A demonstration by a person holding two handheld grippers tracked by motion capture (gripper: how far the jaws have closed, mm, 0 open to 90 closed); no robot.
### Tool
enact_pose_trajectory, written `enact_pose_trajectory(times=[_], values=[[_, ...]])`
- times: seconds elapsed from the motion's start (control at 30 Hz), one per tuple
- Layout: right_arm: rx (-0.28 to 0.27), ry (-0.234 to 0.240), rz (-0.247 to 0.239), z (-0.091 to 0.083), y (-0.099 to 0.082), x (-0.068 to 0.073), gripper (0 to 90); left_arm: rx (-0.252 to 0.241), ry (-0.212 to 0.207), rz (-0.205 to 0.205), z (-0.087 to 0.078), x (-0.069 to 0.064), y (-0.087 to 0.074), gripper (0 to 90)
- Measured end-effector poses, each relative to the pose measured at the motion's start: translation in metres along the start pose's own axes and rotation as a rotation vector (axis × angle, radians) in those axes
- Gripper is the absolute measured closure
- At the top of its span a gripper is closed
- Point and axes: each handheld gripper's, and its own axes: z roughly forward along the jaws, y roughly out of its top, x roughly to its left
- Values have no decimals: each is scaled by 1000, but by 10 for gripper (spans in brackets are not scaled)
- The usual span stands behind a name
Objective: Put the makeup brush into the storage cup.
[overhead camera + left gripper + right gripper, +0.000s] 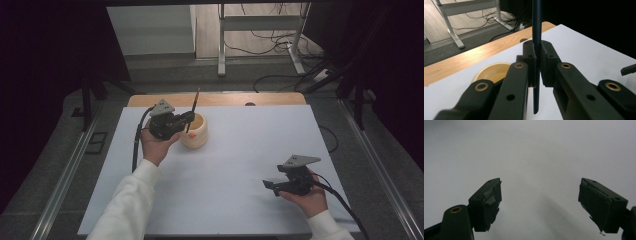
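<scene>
Pen [536, 37] in left gripper [537, 62]

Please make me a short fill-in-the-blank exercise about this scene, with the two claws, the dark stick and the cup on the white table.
1. The left claw is shut on a thin dark ____.
2. The right claw has its jaws ____, with nothing between them.
3. The stick is held almost ____, not lying flat.
4. The cream cup stands on the white table next to the ____ claw.

Missing words: stick; open; upright; left
</scene>
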Motion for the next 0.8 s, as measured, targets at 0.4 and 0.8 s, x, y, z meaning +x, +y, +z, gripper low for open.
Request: enact_pose_trajectory(times=[0.4,0.8], values=[[2,0,0,0,0,0,196,11,14,-10,11,6,-2,837],[3,-1,-4,0,0,0,196,4,26,-43,21,12,-5,837]])
